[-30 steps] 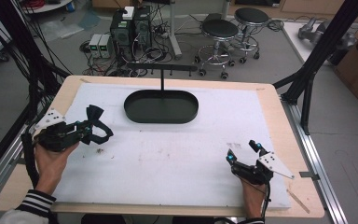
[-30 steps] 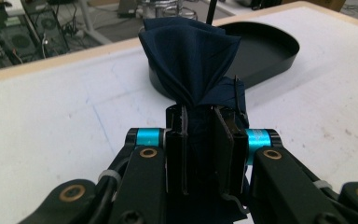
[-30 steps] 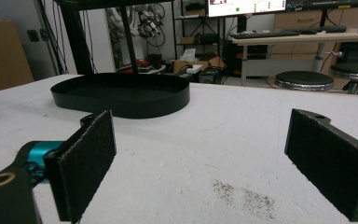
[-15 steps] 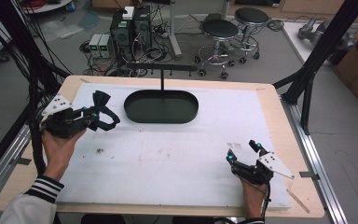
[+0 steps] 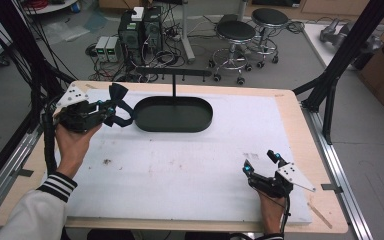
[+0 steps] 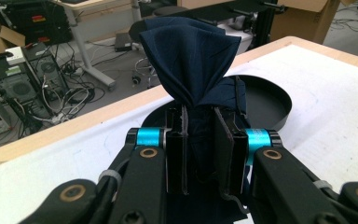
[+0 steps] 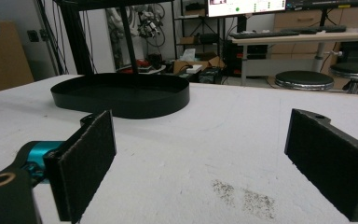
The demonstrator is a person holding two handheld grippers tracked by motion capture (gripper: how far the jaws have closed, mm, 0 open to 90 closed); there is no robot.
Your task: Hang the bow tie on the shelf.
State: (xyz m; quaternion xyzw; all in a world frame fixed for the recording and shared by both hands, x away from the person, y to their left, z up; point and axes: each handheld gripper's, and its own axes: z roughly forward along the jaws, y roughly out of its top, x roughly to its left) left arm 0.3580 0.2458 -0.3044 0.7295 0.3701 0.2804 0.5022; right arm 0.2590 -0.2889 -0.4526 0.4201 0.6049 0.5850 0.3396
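At table's far middle, black oval tray (image 5: 173, 114) on white mat (image 5: 180, 165), thin upright post (image 5: 174, 86) with crossbar rising from its far rim; tray floor bare in high view, nothing inside.

Left of tray, left gripper (image 5: 114, 106) held up off the mat in a hand (image 5: 72, 142), jaws pinched on dark navy cloth (image 5: 118, 102). Cloth bunched at jaw tips, hanging just beside tray's left end, edge near or over the rim; cannot tell from above whether touching.

Near right corner, right gripper (image 5: 261, 163) low on mat in other hand (image 5: 270, 205), jaws spread wide, nothing between, well apart from tray.

Left gripper view: cloth (image 6: 191, 65) close up, folds fanning upward from the pinch, more fabric bulging between and below the pads (image 6: 176, 149); tray (image 6: 270, 100) behind cloth, inner wall and flat floor visible, bare. Fold detail and pad contact not readable from high view.

Right gripper view: two dark pads (image 7: 86, 163) wide apart over mat, tray (image 7: 121, 93) seen side-on, low straight wall, post rising behind. Dark speckle patch (image 7: 244, 193) on mat just ahead of jaws. Background desk, monitor and stool there; high view instead gives stools (image 5: 236, 31) and computer boxes (image 5: 140, 27) on floor beyond table.
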